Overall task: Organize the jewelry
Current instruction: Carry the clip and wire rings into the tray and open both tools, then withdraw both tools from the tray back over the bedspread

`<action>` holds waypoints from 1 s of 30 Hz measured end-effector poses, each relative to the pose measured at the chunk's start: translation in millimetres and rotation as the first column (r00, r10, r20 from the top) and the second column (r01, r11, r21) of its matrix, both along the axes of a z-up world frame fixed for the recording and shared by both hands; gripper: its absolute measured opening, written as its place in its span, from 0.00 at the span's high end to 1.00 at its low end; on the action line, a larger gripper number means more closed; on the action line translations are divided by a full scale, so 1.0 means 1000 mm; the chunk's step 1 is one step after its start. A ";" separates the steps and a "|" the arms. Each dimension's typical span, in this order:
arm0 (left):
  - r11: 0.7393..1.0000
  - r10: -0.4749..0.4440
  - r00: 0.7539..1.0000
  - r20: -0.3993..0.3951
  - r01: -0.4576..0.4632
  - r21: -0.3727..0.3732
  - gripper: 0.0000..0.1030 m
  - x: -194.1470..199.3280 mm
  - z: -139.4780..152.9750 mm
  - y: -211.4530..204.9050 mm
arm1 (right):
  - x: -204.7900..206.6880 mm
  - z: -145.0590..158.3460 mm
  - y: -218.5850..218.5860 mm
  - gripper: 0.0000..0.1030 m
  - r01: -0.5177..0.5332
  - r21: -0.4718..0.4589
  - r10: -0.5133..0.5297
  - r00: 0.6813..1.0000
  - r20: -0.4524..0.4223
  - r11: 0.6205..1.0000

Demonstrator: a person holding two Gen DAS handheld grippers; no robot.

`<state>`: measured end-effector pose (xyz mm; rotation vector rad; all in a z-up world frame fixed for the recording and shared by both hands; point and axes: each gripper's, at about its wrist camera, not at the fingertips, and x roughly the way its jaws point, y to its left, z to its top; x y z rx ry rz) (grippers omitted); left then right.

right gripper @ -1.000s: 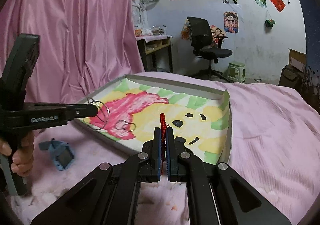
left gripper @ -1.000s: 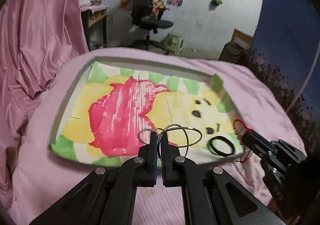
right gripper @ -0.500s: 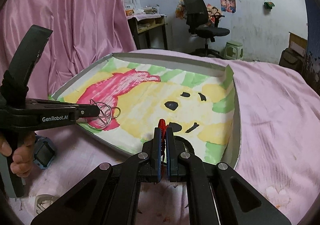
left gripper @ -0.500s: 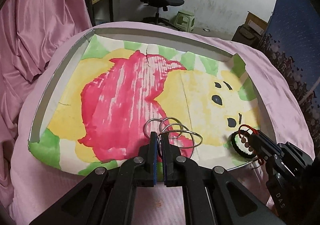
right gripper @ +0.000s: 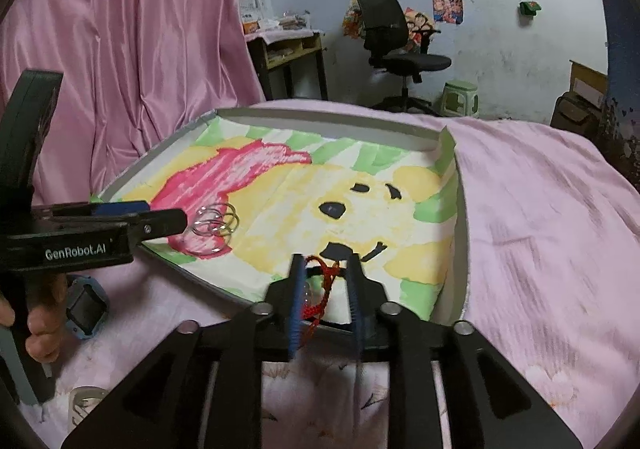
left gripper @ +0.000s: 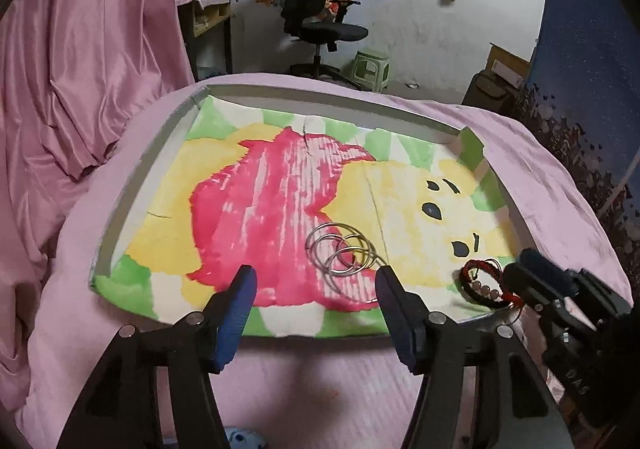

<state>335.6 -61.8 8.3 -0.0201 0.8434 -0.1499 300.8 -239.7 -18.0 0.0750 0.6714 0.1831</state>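
Both my grippers have just been opening: the left gripper [left gripper: 312,281] has let go of the silver bangles [left gripper: 344,253], the right gripper [right gripper: 324,273] straddles the red cord bracelet [right gripper: 320,289], unpinched. Both pieces lie near the tray's [left gripper: 120,217] front edge. Next I should draw back and fetch more.

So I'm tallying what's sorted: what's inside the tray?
On the tray's painted liner lie silver rings, a black bracelet and a red beaded bracelet; the liner hides the tray's floor.
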 end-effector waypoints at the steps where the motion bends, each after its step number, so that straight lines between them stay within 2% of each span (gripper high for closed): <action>1: 1.000 0.001 1.000 0.013 -0.001 0.003 0.43 -0.003 0.001 0.001 | -0.003 0.002 -0.002 0.73 0.002 0.000 -0.002 1.000 0.010 1.000; 5: 1.000 0.006 0.998 0.058 -0.006 -0.002 0.38 -0.015 0.007 0.006 | -0.015 0.012 -0.003 0.64 0.016 0.002 -0.016 0.998 0.059 1.000; 9: 1.000 0.016 0.993 0.113 -0.014 -0.020 0.31 -0.033 0.015 0.012 | -0.030 0.023 -0.006 0.46 0.037 0.019 -0.039 0.993 0.108 0.999; 11: 0.999 0.024 0.987 0.160 -0.020 -0.026 0.23 -0.047 0.021 0.016 | -0.038 0.029 -0.008 0.39 0.046 0.035 -0.050 0.990 0.129 0.998; 13: 0.999 0.036 0.979 0.202 -0.029 -0.035 0.18 -0.059 0.026 0.019 | -0.048 0.034 -0.011 0.25 0.059 0.052 -0.066 0.986 0.153 0.997; 19: 0.997 0.065 0.953 0.295 -0.050 -0.060 0.06 -0.096 0.034 0.029 | -0.077 0.048 -0.014 0.07 0.090 0.082 -0.106 0.969 0.222 0.993; 23: 0.995 0.083 0.931 0.355 -0.060 -0.077 0.01 -0.122 0.038 0.034 | -0.098 0.056 -0.011 0.02 0.083 0.087 -0.103 0.957 0.270 0.993; 30: 0.996 0.083 0.900 0.429 -0.063 -0.061 0.00 -0.166 0.042 0.041 | -0.135 0.063 0.002 0.02 0.052 0.056 -0.068 0.939 0.337 0.997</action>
